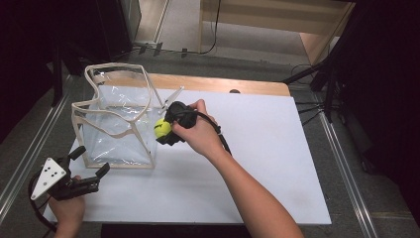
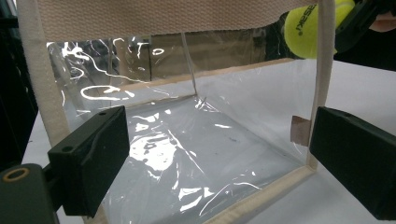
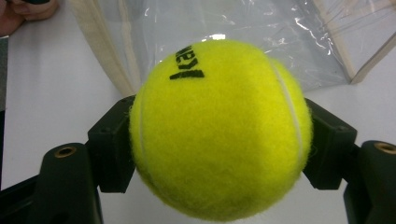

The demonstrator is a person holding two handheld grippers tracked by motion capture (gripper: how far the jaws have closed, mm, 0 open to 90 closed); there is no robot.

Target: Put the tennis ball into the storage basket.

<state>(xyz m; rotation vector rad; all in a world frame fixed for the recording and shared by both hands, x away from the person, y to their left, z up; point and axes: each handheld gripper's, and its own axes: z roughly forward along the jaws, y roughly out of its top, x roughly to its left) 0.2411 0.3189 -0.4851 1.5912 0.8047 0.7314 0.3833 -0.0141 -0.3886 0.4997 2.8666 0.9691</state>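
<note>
**Tennis ball gripped beside the clear bag**

We hold the right gripper over the white table, just at the right-hand wall of the clear bag as the high view shows it. Its jaws are clamped on the tennis ball: in the right gripper view the ball sits squeezed between the two black jaws, one pressing on each side, with black lettering on its upper face. The ball is off the table surface and outside the bag, level with the bag's upper edge.

The bag stands upright on the left part of the table, its mouth open at the top. Its walls are transparent film, edged with cream webbing, and its handles rise above the rim.

We keep the left gripper low at the near left corner of the table, just in front of the bag. Its jaws stand wide apart with nothing between them; in the left gripper view they frame the bag's near wall without touching it.
</note>
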